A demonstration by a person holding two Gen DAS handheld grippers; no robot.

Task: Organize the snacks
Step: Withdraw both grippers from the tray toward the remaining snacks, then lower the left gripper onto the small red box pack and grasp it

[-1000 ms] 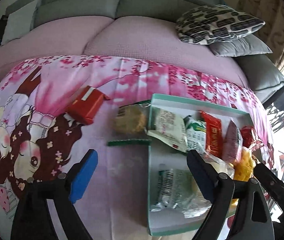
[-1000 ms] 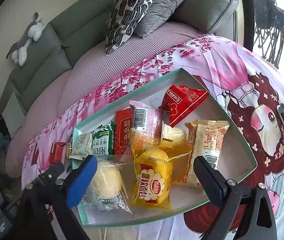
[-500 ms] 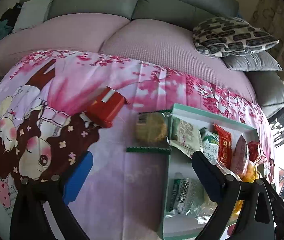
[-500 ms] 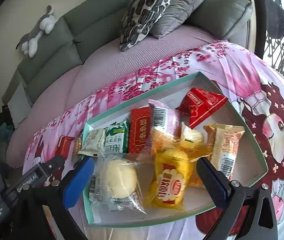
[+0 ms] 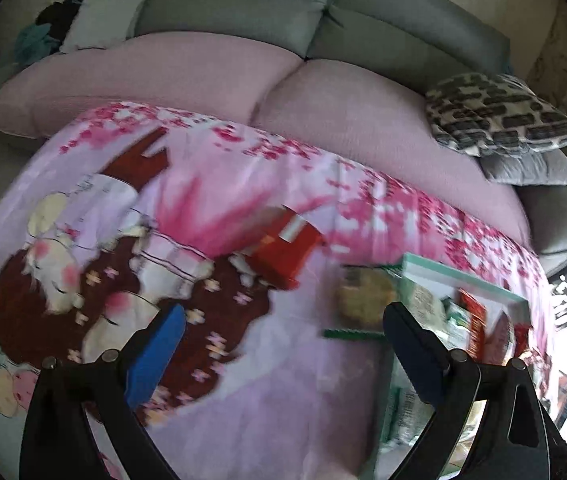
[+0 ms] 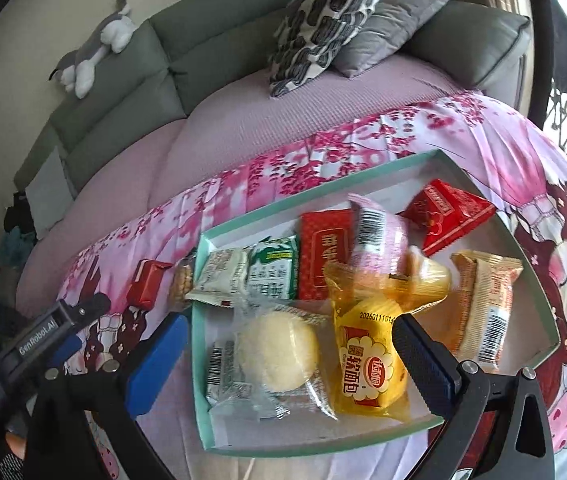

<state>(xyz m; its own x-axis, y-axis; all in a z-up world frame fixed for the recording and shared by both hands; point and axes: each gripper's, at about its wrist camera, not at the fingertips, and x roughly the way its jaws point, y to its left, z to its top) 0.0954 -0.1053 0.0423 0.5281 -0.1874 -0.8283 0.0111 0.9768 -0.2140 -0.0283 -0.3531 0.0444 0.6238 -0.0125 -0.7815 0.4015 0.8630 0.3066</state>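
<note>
Left wrist view: the left gripper (image 5: 279, 344) hangs spread wide and empty over the pink cartoon cloth (image 5: 211, 184), low in the frame. Just above the gap between its fingers, at centre, lies a red packet (image 5: 283, 250) on the cloth, outside the box (image 5: 463, 276). Right of it a round biscuit pack (image 5: 365, 294) sits against the box's left wall, with a thin green strip (image 5: 353, 334) below it. This picture is smeared, so edges are soft.

Right wrist view: the right gripper (image 6: 289, 354) is also spread and holds nothing, poised over the near end of the box (image 6: 323, 446). Between its fingers lie a clear-wrapped pale bun (image 6: 277, 350) and a yellow cake pack (image 6: 367, 364). Further up the frame the box carries a white pack (image 6: 221, 274), a green pack (image 6: 275, 268), a red flat pack (image 6: 325, 254), a pink pack (image 6: 379, 236), a red pouch (image 6: 449, 214) and a tan pack (image 6: 485, 302). The left gripper (image 6: 79, 318) shows at the lower left, and the red packet (image 6: 148, 283) and biscuit pack (image 6: 182, 278) lie just left of the box.

The two loose snacks look like the work remaining, with the red packet the likeliest next pick. The risks: the smear suggests fast motion, and closing early could pinch the cloth and drag it, shifting the box. The biscuit pack touches the wall, so a finger could catch the rim. Slippery film wrappers may slide out of a shallow pinch.
</note>
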